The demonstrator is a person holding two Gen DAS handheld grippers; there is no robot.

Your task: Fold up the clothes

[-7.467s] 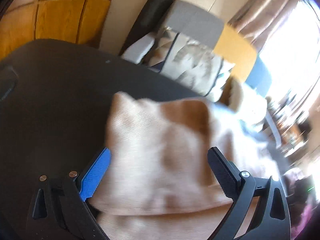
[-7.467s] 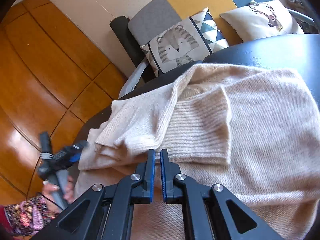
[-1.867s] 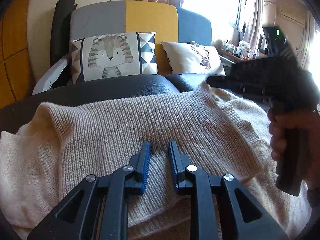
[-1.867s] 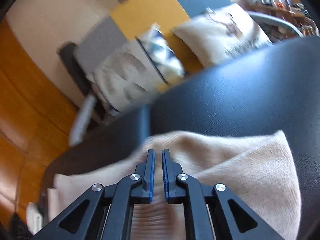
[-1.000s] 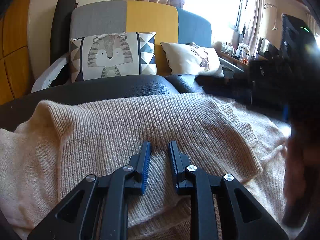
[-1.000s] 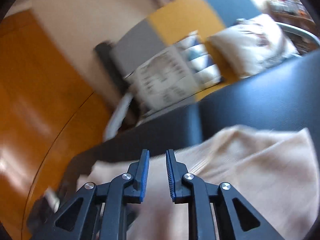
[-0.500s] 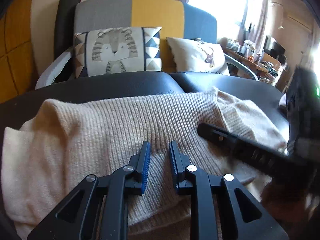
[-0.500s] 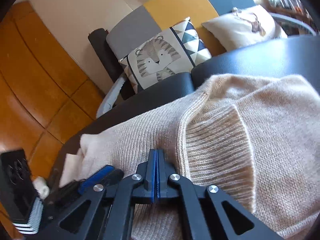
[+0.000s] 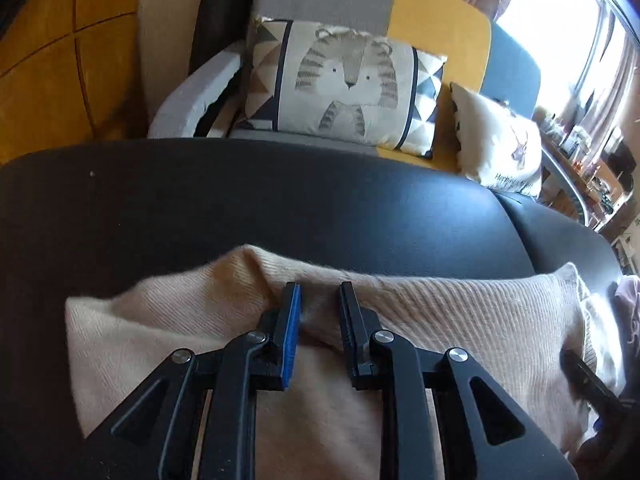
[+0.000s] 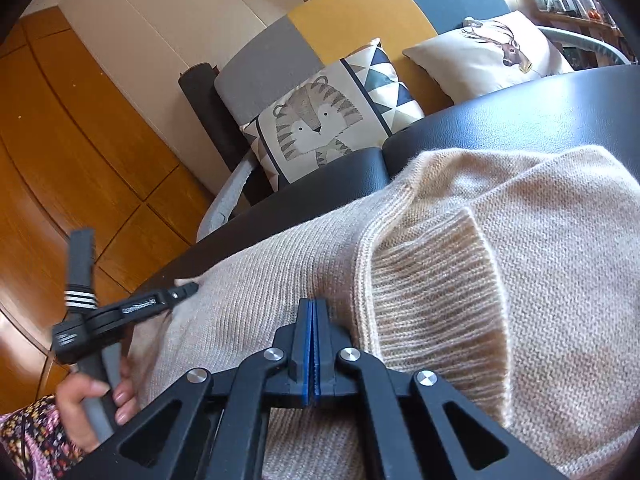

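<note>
Right gripper (image 10: 313,308) has just snapped fully closed with its tips against the beige ribbed-knit sweater (image 10: 460,280) on the black padded surface (image 10: 540,112); whether knit is pinched, cannot tell. Left gripper (image 9: 320,300) has swung to the sweater's far edge, jaws narrowly apart astride a raised ridge, not pressing. Likely setting up the next fold.

Left wrist view: it looks forward and down along the left gripper (image 9: 319,298), close over the beige sweater (image 9: 440,312), toward the black table (image 9: 240,208) and the sofa behind it.
Right wrist view: it looks forward and down along the right gripper (image 10: 314,312), very near the sweater's ribbed cuff (image 10: 432,288), and it faces the same sofa, more from the right side.
Shared part: both views show the sweater, the table, the tiger cushion (image 9: 344,84) and the deer cushion (image 10: 492,52).
Cross view: the right wrist view shows the left gripper at its left edge, held by a hand (image 10: 94,408).
</note>
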